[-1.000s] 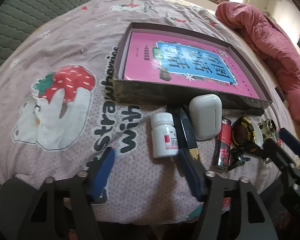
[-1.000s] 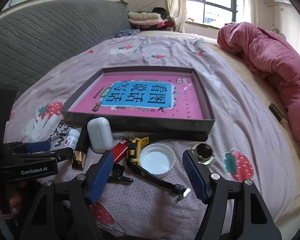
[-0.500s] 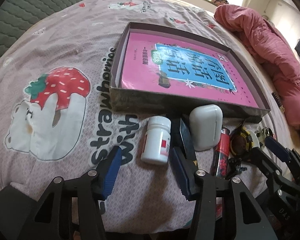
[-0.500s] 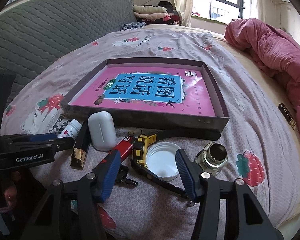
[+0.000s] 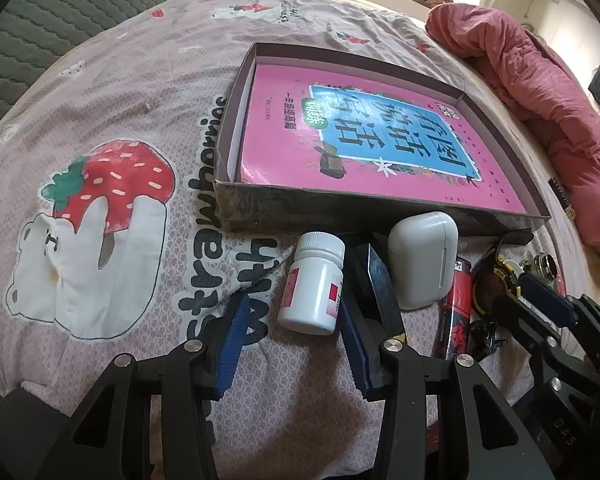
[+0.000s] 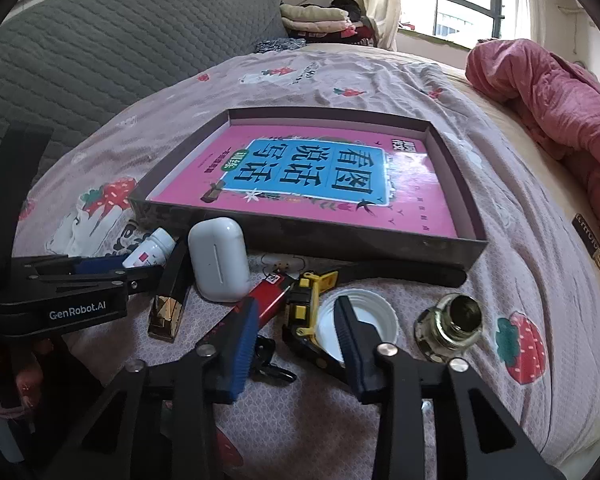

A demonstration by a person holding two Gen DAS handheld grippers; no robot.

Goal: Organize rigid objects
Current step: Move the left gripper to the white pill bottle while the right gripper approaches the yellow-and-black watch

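Home bedroom: bed (image 6: pixel 500 240) under strawberry-print sheet (image 5: pixel 120 128), pink quilt (image 6: pixel 548 92) at 2 o'clock, folded clothes (image 6: pixel 316 16) and curtained window (image 6: pixel 452 0) at 12 o'clock.

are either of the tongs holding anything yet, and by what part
Nothing is held. The left tongs stand open around the base of the white pill bottle; the right tongs are open over the yellow tape measure.

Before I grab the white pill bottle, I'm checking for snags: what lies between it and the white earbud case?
A black bar with a gold end lies between the pill bottle and the earbud case, shown in both wrist views.
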